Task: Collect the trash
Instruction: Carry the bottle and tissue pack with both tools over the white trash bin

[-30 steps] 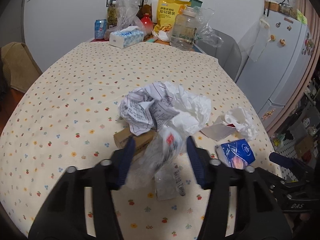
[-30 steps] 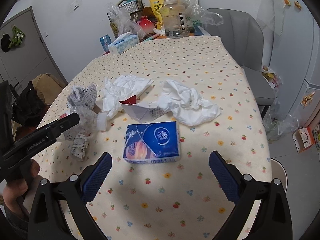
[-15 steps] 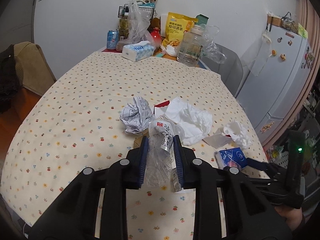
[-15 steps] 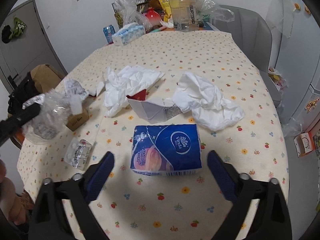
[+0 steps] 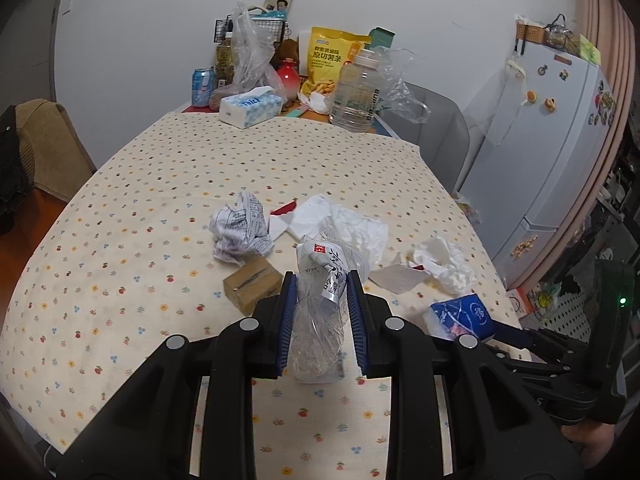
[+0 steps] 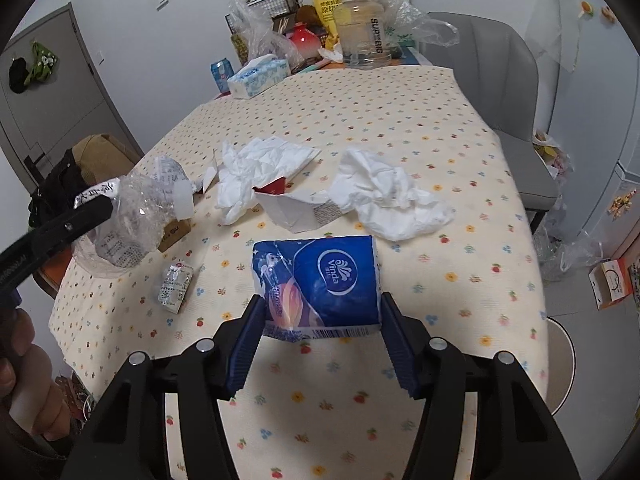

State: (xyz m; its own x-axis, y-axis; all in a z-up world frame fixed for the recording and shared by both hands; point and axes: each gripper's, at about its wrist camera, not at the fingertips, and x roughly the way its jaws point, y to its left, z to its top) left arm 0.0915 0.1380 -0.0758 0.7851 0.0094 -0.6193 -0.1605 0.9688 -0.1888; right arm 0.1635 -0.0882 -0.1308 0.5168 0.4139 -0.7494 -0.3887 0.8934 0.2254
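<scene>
My left gripper is shut on a crushed clear plastic bottle and holds it above the table; the bottle also shows in the right wrist view. My right gripper has its jaws on both sides of a blue Vinda tissue pack that lies on the tablecloth; the fingers sit at its edges. Other trash lies on the table: a crumpled newspaper ball, a small cardboard box, white crumpled papers, a torn carton and a small wrapper.
At the far end of the table stand a tissue box, a can, a large clear jug, a yellow snack bag and plastic bags. A grey chair and a white fridge stand to the right.
My left gripper closed on the plastic bottle and lifted it off the table. My right gripper moved forward and narrowed around the blue tissue pack.
</scene>
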